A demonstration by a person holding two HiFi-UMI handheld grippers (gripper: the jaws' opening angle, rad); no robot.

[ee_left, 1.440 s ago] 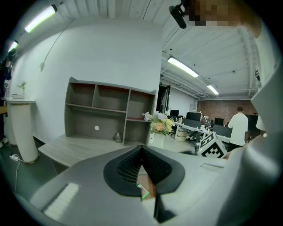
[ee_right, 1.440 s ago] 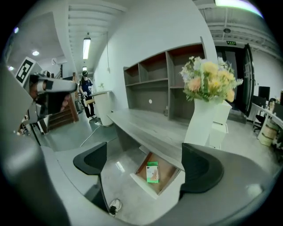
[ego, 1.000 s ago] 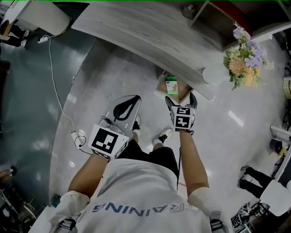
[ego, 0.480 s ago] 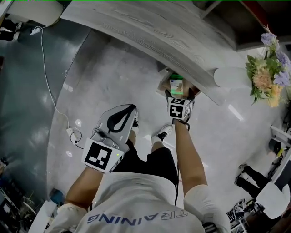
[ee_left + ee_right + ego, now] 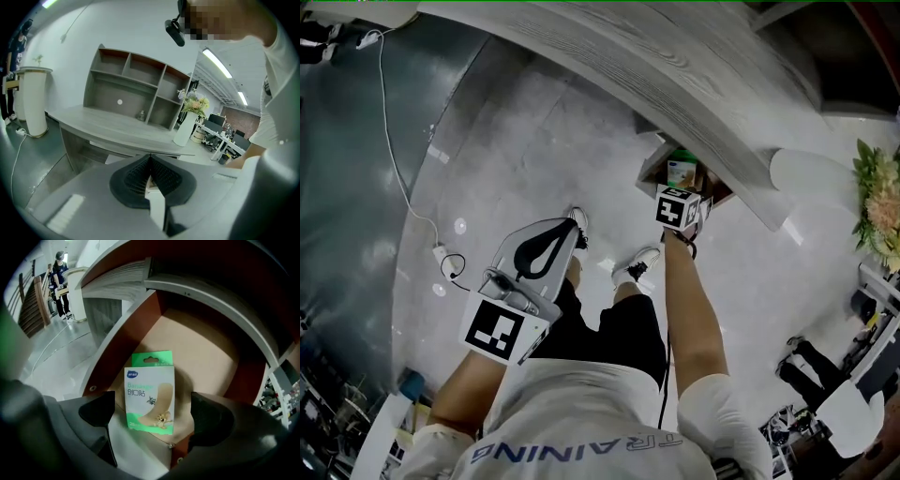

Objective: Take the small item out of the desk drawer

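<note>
A small green and white bandage box (image 5: 150, 392) lies flat on the tan floor of the open desk drawer (image 5: 206, 352). My right gripper (image 5: 152, 416) is open, its two dark jaws wide apart on either side of the box's near end, not touching it. In the head view the box (image 5: 680, 172) shows in the drawer (image 5: 654, 169) under the curved grey desk (image 5: 675, 75), with the right gripper (image 5: 682, 208) just in front of it. My left gripper (image 5: 542, 248) is held back over the floor, its jaws shut with nothing between them (image 5: 149, 176).
The desk top overhangs the drawer closely. A white power strip and cable (image 5: 441, 258) lie on the floor at the left. A white vase with flowers (image 5: 881, 202) stands at the desk's right end. My feet (image 5: 636, 265) are below the drawer.
My right gripper has moved forward to the drawer's front, closing in on the box. The head view has shifted so the desk and drawer sit further right. The left gripper stays back.
</note>
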